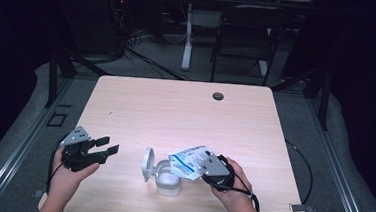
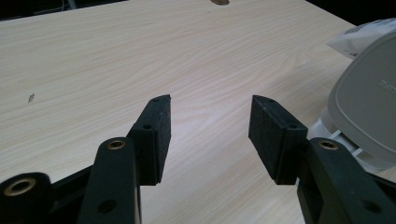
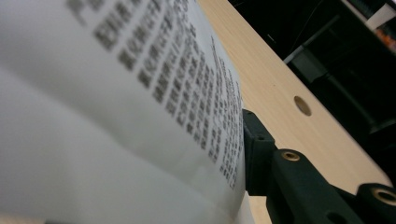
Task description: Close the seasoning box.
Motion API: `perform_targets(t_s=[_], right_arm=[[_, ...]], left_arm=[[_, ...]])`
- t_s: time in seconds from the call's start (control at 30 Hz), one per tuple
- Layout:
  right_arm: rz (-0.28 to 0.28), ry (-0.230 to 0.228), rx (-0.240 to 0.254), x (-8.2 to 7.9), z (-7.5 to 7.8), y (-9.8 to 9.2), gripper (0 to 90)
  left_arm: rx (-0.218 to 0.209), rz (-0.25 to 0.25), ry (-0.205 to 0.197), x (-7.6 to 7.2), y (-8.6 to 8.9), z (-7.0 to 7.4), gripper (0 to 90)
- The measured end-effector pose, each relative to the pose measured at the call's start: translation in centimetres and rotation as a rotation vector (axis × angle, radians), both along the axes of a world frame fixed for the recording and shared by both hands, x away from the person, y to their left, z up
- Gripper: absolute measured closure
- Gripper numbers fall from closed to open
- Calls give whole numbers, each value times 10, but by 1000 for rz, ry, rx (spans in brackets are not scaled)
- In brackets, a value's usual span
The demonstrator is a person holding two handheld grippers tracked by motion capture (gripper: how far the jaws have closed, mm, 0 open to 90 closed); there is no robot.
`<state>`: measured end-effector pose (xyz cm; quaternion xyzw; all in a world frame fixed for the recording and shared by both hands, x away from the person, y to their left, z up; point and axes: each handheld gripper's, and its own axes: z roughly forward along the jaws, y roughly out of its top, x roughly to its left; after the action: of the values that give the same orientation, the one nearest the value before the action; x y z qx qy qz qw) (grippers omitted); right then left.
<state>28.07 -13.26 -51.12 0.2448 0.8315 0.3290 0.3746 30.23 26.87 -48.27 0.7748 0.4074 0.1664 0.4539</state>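
The right tool [image 1: 207, 166] is clamped on a white printed pouch [image 1: 188, 159], held tilted over the open tub [image 1: 167, 181] near the surface's [image 1: 175, 110] front edge. The pouch looks light, soft and crinkly, best gripped at its upper end. Its long axis slants down-left toward the tub. The left tool [image 1: 107, 148] hovers with its jaws apart, holding nothing.

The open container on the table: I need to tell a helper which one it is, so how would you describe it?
On the pale wooden table, look near the front edge, between the person's two hands. The container is a small translucent white box with its grey lid flipped up on its left side. The printed white pouch beside it is held above its rim, not standing on the table.
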Motion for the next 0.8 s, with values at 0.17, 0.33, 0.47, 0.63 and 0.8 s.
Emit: perform_targets(t_s=[0.17, 0.33, 0.47, 0.63, 0.8], right_arm=[[-31, 41, 94, 5, 4, -9, 719], [-56, 81, 173, 8, 3, -17, 717], [-76, 102, 216, 10, 1, -23, 716], [-100, 122, 252, 10, -3, -29, 715], [-123, 130, 287, 10, -7, -35, 715]], left_arm=[[-1, 2, 1, 1, 0, -1, 496], [-3, -1, 4, 1, 0, -2, 496], [1, 0, 6, 1, -1, -2, 496], [3, -1, 5, 1, -2, -2, 496], [3, -2, 6, 1, -2, -4, 497]])
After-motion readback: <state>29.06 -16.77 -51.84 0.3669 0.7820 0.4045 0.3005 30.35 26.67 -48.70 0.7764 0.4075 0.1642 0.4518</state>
